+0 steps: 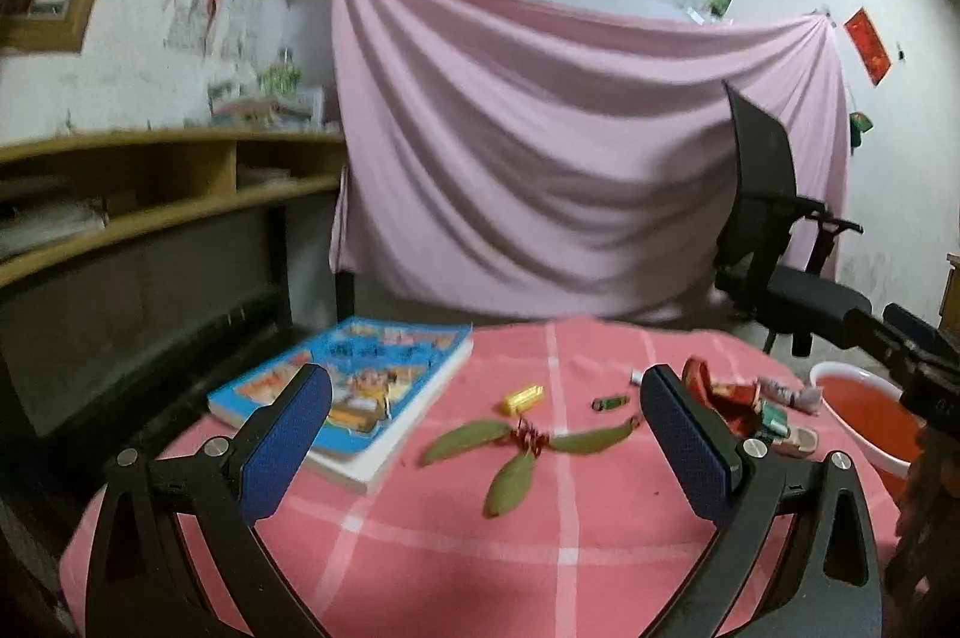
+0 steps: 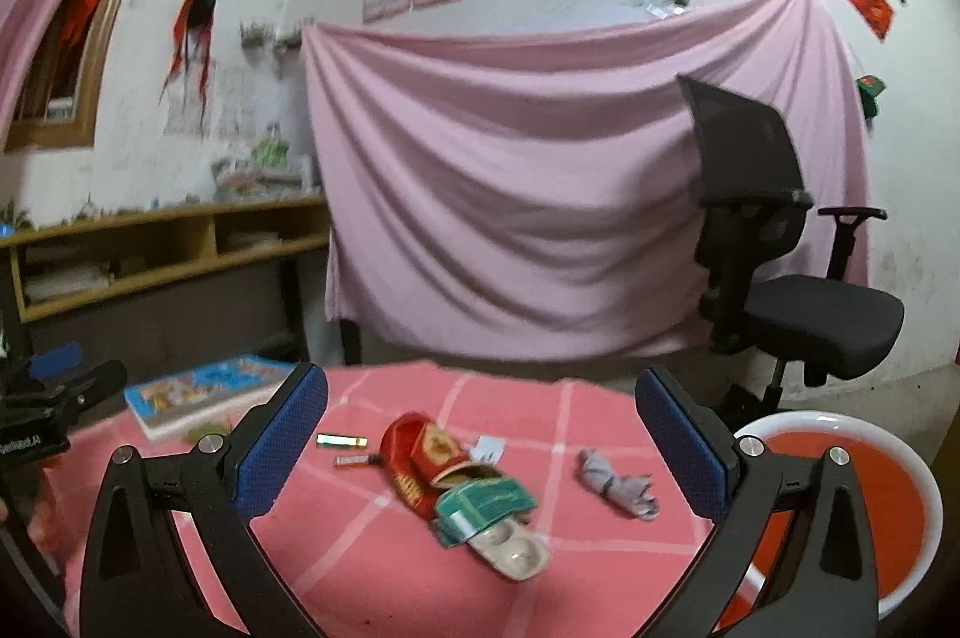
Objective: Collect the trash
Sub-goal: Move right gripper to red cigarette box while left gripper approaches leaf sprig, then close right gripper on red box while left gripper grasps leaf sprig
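- Our left gripper (image 1: 486, 437) and right gripper (image 2: 480, 437): fingers spread, holding nothing.
- Leaf sprig (image 1: 519, 443), red packet (image 2: 429, 458), crumpled wrapper (image 2: 615, 482) on pink tablecloth (image 2: 360, 536).
- Book (image 1: 354, 392) at left edge; red basin (image 2: 870, 506) beyond right edge.

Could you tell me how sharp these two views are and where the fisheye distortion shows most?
Left wrist view: soft with motion blur, the book cover print unreadable, the shelf bowed into a curve. Right wrist view: similarly blurred, the red wrapper smeared, the window frame bent; dim, even indoor light, no glare.

Both grippers' jaws wide apart.
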A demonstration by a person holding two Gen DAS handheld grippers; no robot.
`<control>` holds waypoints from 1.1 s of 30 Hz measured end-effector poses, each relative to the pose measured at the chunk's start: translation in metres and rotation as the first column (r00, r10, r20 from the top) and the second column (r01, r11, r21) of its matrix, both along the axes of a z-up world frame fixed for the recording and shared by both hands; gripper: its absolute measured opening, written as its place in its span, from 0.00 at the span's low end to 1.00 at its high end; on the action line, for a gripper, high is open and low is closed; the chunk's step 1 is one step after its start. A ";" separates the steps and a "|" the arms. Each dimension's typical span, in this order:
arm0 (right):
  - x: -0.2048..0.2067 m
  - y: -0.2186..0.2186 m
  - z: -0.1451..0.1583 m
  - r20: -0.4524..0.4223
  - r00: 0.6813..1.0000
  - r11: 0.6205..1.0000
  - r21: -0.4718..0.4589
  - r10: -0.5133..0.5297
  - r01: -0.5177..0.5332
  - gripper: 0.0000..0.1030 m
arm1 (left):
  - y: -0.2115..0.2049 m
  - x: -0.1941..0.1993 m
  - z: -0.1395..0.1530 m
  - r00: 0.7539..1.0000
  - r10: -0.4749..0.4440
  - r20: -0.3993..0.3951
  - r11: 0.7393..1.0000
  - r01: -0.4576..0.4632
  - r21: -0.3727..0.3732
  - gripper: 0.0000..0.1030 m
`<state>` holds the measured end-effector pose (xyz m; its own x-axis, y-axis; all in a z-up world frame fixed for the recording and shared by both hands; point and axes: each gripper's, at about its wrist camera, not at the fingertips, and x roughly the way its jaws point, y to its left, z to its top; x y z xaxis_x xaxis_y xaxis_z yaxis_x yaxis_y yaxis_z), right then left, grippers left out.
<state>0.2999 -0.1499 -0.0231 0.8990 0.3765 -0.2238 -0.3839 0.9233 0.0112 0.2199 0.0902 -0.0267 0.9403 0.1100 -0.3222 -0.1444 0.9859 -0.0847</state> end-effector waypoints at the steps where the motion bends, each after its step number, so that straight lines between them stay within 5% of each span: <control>1: 0.005 0.003 -0.003 -0.025 1.000 1.000 -0.011 0.000 0.000 1.00 | 0.003 0.004 -0.002 1.000 -0.004 -0.021 1.000 0.004 -0.014 0.98; 10: 0.050 0.017 -0.020 -0.216 0.975 0.998 -0.026 0.052 -0.059 0.99 | 0.007 0.061 -0.013 0.971 -0.066 -0.231 0.991 0.036 -0.133 0.93; 15: 0.078 0.031 -0.030 -0.331 0.938 0.991 -0.046 0.102 -0.124 0.87 | 0.014 0.089 -0.024 0.938 -0.109 -0.329 0.979 0.044 -0.199 0.69; 20: 0.099 0.040 -0.042 -0.414 0.901 0.982 -0.067 0.133 -0.176 0.84 | 0.020 0.108 -0.036 0.902 -0.139 -0.408 0.964 0.029 -0.264 0.55; 28: 0.111 0.055 -0.057 -0.514 0.841 0.967 -0.083 0.166 -0.242 0.74 | 0.021 0.116 -0.041 0.883 -0.156 -0.443 0.957 0.025 -0.287 0.19; 33: 0.112 0.056 -0.058 -0.531 0.827 0.962 -0.074 0.187 -0.264 0.64 | 0.018 0.113 -0.040 0.883 -0.173 -0.436 0.955 0.043 -0.294 0.10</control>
<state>0.4118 -0.0941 -0.0812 0.5324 0.4848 -0.6939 -0.5560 0.8184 0.1453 0.3330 0.1084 -0.0672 0.6847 -0.1355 -0.7162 -0.1252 0.9461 -0.2987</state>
